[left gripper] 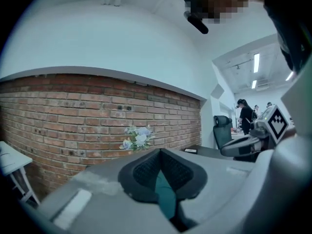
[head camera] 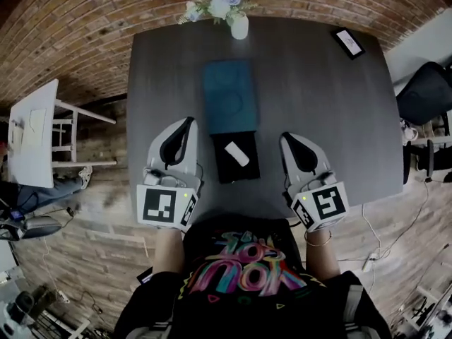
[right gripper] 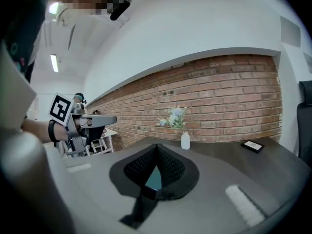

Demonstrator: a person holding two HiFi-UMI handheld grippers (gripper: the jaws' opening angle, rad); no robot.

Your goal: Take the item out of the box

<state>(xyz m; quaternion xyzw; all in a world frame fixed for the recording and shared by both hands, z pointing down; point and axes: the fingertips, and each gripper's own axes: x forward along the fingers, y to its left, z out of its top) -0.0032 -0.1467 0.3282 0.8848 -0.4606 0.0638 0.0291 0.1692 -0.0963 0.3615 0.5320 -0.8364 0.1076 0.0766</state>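
Bench (head camera: 325,111): bare surface open on both sides of the box.

Left hand-held gripper (head camera: 187,122): jaws together, empty, just left of the open black box (head camera: 224,172).

White item (head camera: 237,153): lying inside the box.

Right hand-held gripper (head camera: 284,137): jaws together, empty, just right of the box.

Teal lid (head camera: 229,97): touching the box's far edge.

Brick wall (left gripper: 73,111): beyond the bench.

A red brick wall (head camera: 70,20) stands ahead of me, behind my dark grey counter (head camera: 318,119). The floor (head camera: 106,217) is pale wood plank. A white side table (head camera: 32,133) stands on my left and a black office chair (head camera: 427,94) on my right. Strip lights (left gripper: 256,62) glow overhead.
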